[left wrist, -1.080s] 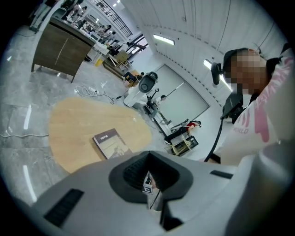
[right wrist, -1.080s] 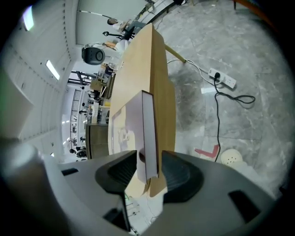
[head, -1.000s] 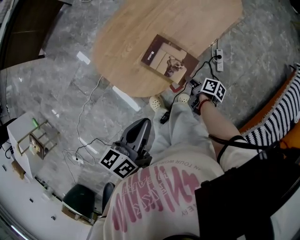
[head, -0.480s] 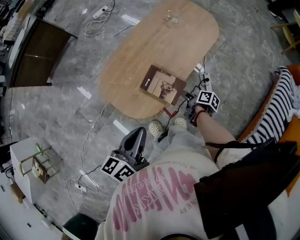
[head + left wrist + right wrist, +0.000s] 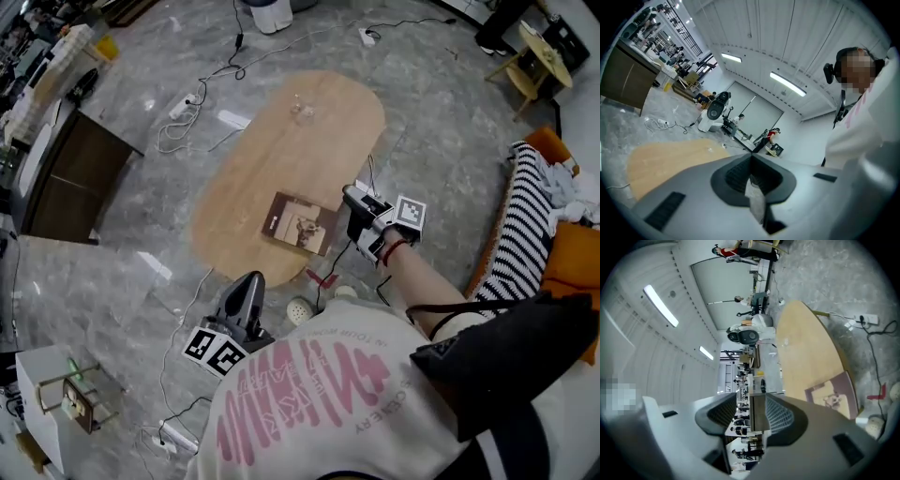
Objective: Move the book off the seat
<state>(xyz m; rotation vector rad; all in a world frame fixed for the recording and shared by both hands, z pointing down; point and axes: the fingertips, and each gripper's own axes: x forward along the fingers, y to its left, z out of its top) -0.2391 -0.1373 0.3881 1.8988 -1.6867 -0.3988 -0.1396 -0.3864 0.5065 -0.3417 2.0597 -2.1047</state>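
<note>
– Grey marbled floor (image 5: 450, 122), an oval wooden surface (image 5: 281, 150) mid-room, an orange seat (image 5: 567, 267) at the right edge of the head view. Where is the book?

– The book (image 5: 302, 223) lies flat, cover up, on the surface, close to its near edge and well apart from the seat. I cannot tell whether a corner overhangs. Judged from this, the move itself looks done.

– And the tongs?

– The right gripper (image 5: 354, 199) hangs just beside the book's right side, clear of it. Its tongs have just been opening and stand apart, with only the room showing between them. The left gripper (image 5: 251, 281) sits low, near the person's body, with its tongs together. A pale sliver shows in the slit; I cannot tell what it is.

– What could go wrong from here?

– Mainly the book's place near the rim. A low sweep of the right gripper as it draws away could catch the cover and push the book over the edge to the floor. A dark lead (image 5: 336, 255) runs down from that gripper past the book's near corner, and a tug on it might drag the corner along. Loose cables (image 5: 202, 94) cross the floor, so a careless step back could snag one.
</note>
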